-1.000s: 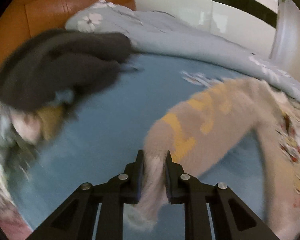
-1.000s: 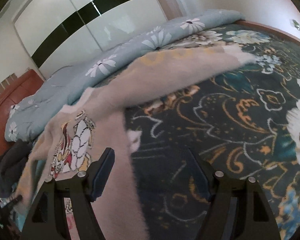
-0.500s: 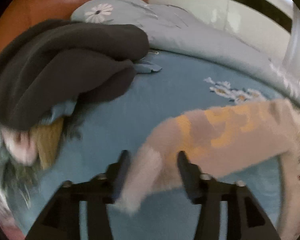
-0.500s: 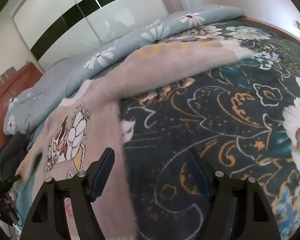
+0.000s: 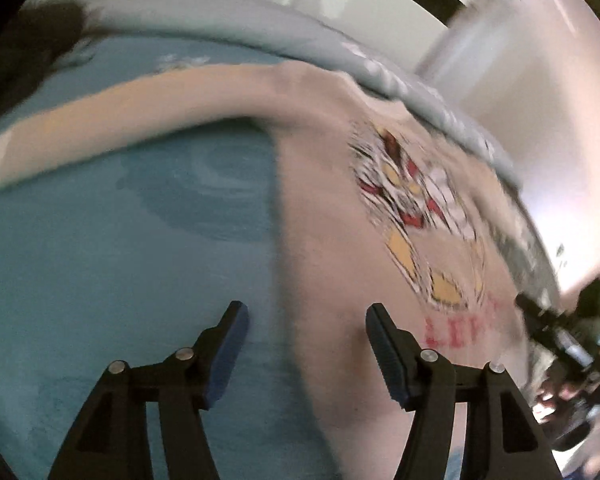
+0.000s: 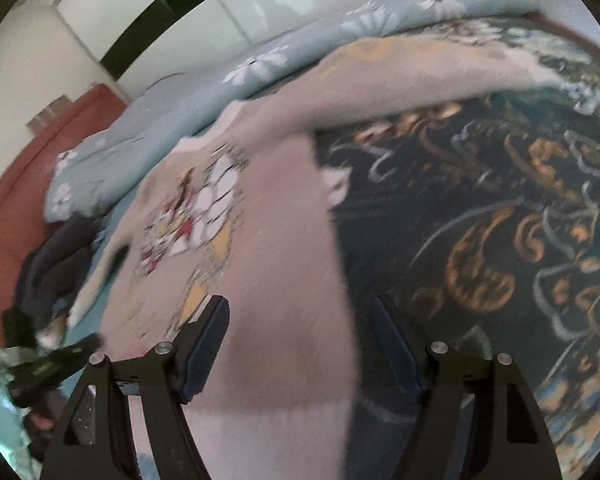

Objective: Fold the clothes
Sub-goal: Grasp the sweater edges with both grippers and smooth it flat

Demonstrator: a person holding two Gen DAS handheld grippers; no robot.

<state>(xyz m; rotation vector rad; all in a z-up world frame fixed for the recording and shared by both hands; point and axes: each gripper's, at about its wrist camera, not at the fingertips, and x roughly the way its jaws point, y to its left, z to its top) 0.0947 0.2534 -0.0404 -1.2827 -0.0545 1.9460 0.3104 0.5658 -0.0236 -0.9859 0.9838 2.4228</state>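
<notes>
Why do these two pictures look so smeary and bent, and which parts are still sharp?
Left wrist view: heavy motion blur smears the sweater and its print; only the left gripper stays crisp. Right wrist view: milder blur, right gripper sharp. Both: fisheye bending, dark round corners.

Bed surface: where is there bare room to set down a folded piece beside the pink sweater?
Free: the plain blue sheet under the outstretched sleeve, and the dark floral cover along the pink sweater's other side. Crowded: the dark clothes pile by the headboard.
</notes>
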